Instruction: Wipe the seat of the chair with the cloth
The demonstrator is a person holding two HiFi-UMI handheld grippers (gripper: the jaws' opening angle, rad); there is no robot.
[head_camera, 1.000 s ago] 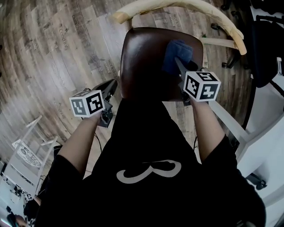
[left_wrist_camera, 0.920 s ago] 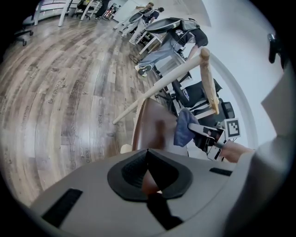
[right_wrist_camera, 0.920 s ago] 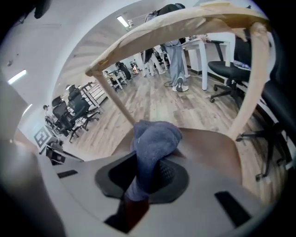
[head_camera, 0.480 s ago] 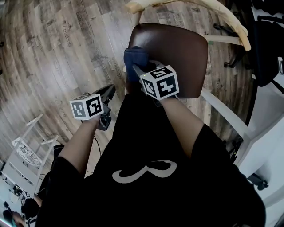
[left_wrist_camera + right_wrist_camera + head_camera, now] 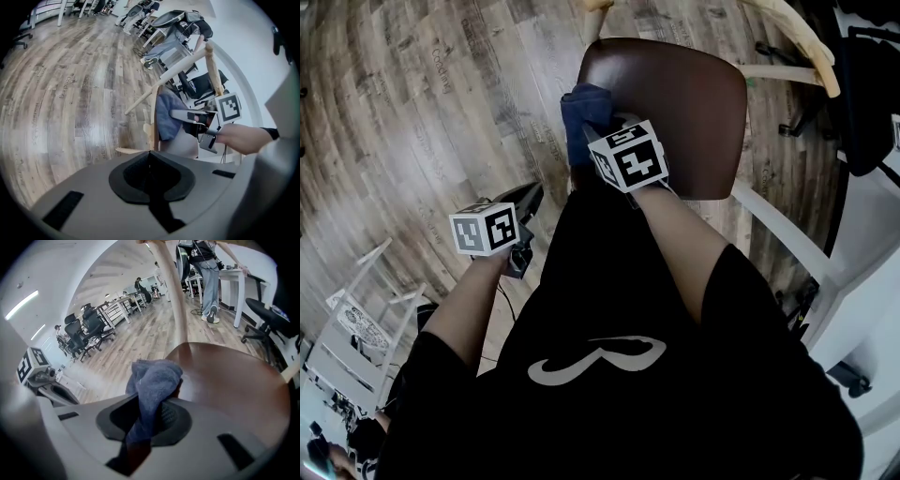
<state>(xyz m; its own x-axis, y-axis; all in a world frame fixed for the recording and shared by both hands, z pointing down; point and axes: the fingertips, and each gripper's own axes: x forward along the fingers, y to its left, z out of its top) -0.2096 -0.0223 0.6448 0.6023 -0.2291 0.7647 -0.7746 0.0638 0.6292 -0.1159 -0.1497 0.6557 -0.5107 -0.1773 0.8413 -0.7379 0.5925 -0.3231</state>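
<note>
Nearest, below the person's black shirt point(image 5: 609, 309), the left hand-held gripper point(image 5: 149, 157) is held out over the wooden floor point(image 5: 412, 112), beside the near left corner of the chair and not touching it. Its jaws are seen pressed together in its own view, and nothing is between them.

A little farther, the right hand-held gripper point(image 5: 157, 411) is held low at the left edge of the seat point(image 5: 684, 112). Its jaws are clamped on the blue cloth point(image 5: 579, 111), which is bunched up between them and stands out in front of them. The cloth is pressed on the left rim of the seat, and a part of it seems to reach past the rim.

Compared with one second ago, the cloth has been carried across the seat: it was then at the far right part, close to the curved wooden backrest point(image 5: 797, 37), and half a second ago it was already at the near left edge. Since then it has been moved only a little along that edge, away from the person.

From this it is judged that one stroke over the brown surface has been finished and the wiping is well under way. The right and far parts of the seat lie open now, so another pass there is probably needed.
</note>
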